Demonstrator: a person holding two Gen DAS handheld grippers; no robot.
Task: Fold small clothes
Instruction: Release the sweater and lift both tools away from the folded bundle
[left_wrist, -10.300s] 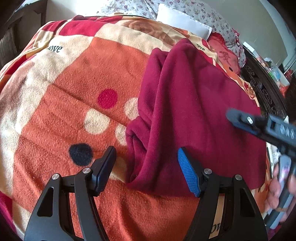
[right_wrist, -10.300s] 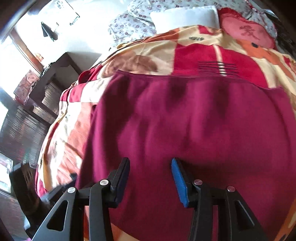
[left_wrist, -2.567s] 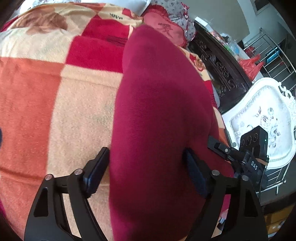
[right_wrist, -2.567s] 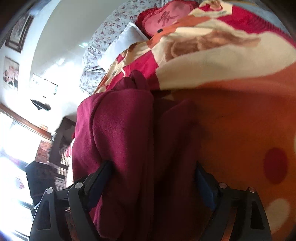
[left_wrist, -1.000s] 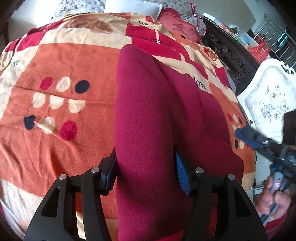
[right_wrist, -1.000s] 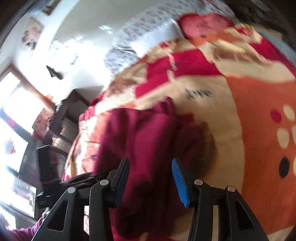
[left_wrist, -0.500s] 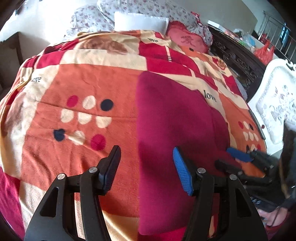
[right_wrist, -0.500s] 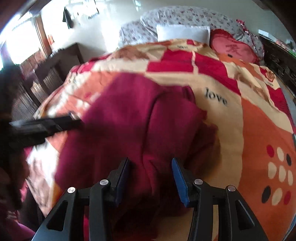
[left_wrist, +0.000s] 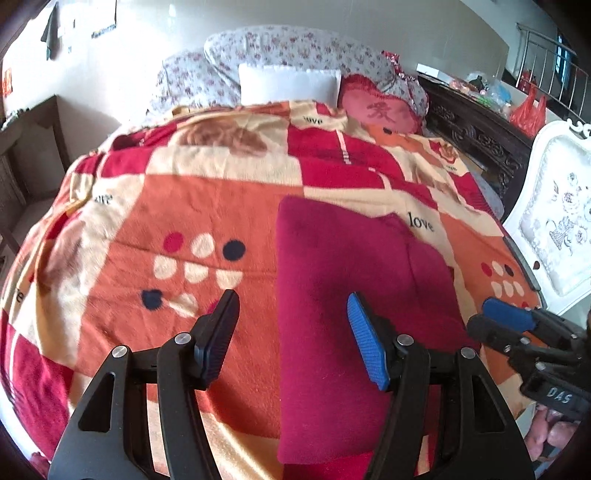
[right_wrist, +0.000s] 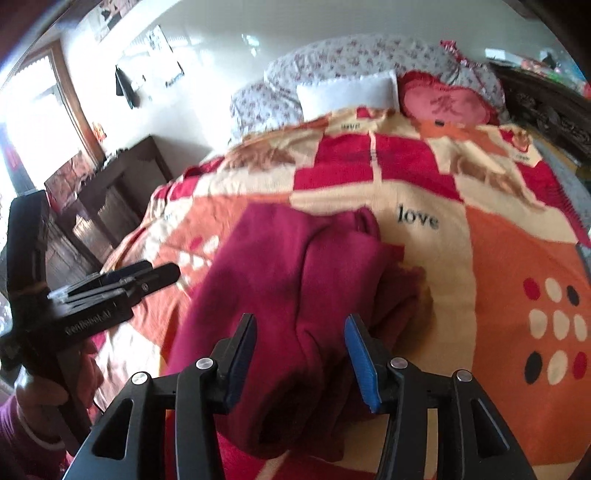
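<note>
— What is shown on the bed (left_wrist: 110, 206)?

— A folded maroon garment (left_wrist: 343, 280) is laid on a patterned orange, red and cream blanket (left_wrist: 192, 192), toward its near right part in the left wrist view. In the right wrist view the garment (right_wrist: 295, 280) is seen as bunched layers, with the word "love" (right_wrist: 417, 218) printed on the blanket just beyond it.

— How are the tongs held?

— The left tongs (left_wrist: 291, 339) are held open above the garment's near left edge; nothing is gripped between the jaws. The right tongs (right_wrist: 299, 354) are also parted, over the garment's near end, and no cloth is pinched by the pads. The right tongs (left_wrist: 495, 321) are also seen at the right edge of the left wrist view, beside the garment.

— What lies behind?

— A white pillow (left_wrist: 290, 83), a red cushion (left_wrist: 380, 110) and floral bedding (left_wrist: 295, 48) are placed at the head of the bed. A white chair (left_wrist: 554, 229) is seen at the right.
</note>
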